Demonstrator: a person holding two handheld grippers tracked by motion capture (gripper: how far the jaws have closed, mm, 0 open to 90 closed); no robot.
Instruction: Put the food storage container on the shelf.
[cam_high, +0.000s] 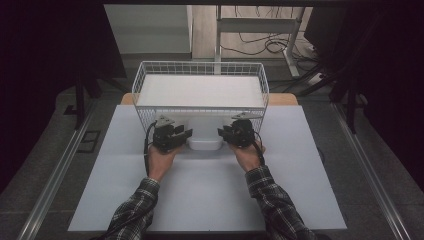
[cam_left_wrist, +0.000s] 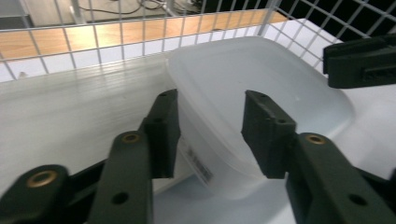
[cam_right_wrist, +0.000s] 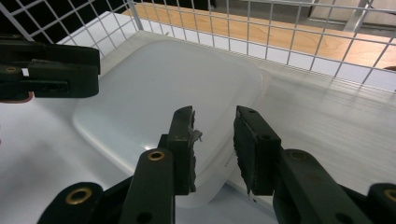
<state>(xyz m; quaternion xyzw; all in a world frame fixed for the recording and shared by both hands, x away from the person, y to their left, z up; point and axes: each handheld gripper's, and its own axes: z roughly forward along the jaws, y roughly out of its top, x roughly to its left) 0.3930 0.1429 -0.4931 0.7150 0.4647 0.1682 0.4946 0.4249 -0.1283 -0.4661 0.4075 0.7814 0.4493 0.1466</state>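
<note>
— Where's the tub?

— I see the plastic tub (cam_high: 204, 137) upside down against the wire basket (cam_high: 200, 67), its near end on the white table (cam_high: 210, 195).

— And the grippers?

— My left gripper (cam_left_wrist: 210, 128) straddles the tub's left edge, jaws parted wide. My right gripper (cam_right_wrist: 214, 142) straddles the right edge through a narrower gap. I can't tell if either touches.

Wire basket (cam_high: 200, 70) blocks ahead; white table (cam_high: 210, 195) nearer seems clear.

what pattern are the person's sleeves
Dark plaid check, on both sleeves; the high view shows it best.
</note>
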